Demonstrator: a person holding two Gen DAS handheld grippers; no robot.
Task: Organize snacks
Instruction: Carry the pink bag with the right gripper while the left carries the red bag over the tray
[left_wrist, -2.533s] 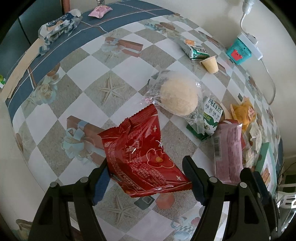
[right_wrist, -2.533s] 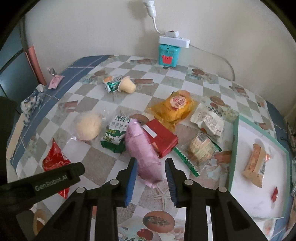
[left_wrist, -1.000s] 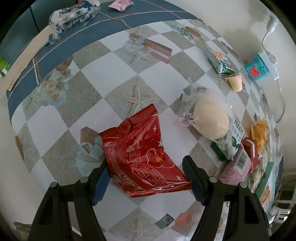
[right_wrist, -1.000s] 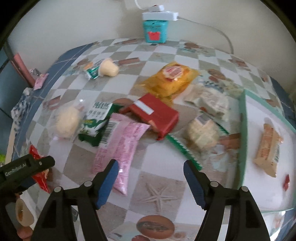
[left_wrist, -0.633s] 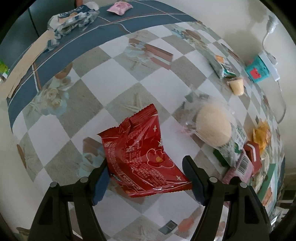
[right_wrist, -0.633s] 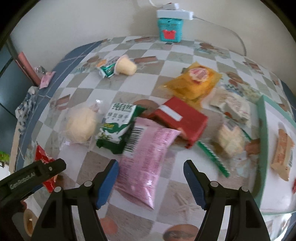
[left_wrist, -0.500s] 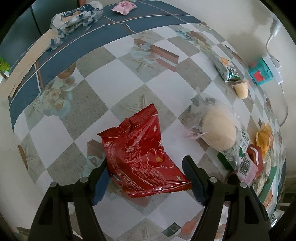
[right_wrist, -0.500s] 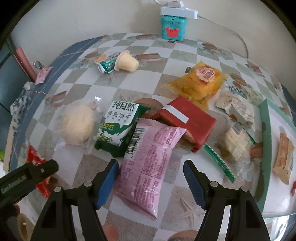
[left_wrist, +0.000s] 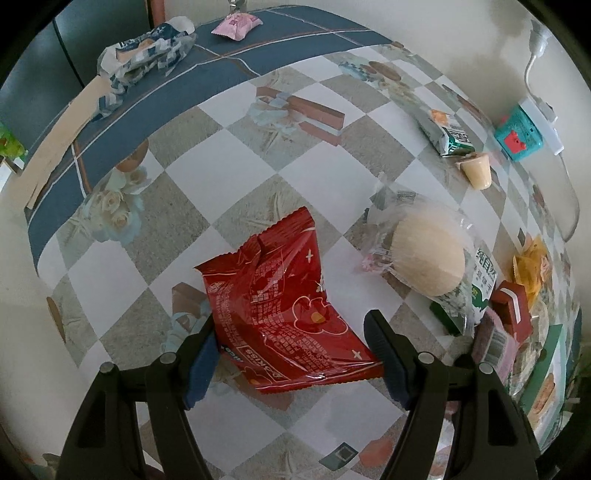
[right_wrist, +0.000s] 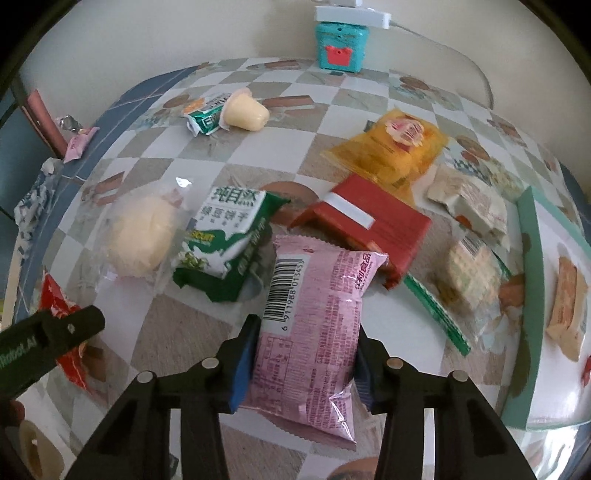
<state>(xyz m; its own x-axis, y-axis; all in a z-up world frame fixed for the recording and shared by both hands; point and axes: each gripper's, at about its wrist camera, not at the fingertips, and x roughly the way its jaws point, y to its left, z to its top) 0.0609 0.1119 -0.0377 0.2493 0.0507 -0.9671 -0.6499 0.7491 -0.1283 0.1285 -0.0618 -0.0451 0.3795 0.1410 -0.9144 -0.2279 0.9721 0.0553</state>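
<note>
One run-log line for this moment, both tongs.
left tongs: shut on red packet | right tongs: just closing, pads on pink packet | teal tray: one wrapped bar inside

Checkered table (right_wrist: 399, 332): pink packet (right_wrist: 314, 317) between right tongs (right_wrist: 303, 360), green biscuit pack (right_wrist: 225, 243), wrapped bun (right_wrist: 140, 236) ahead-left, red box (right_wrist: 373, 225), yellow pack (right_wrist: 391, 147) ahead-right, teal tray (right_wrist: 528, 280) far right.
</note>
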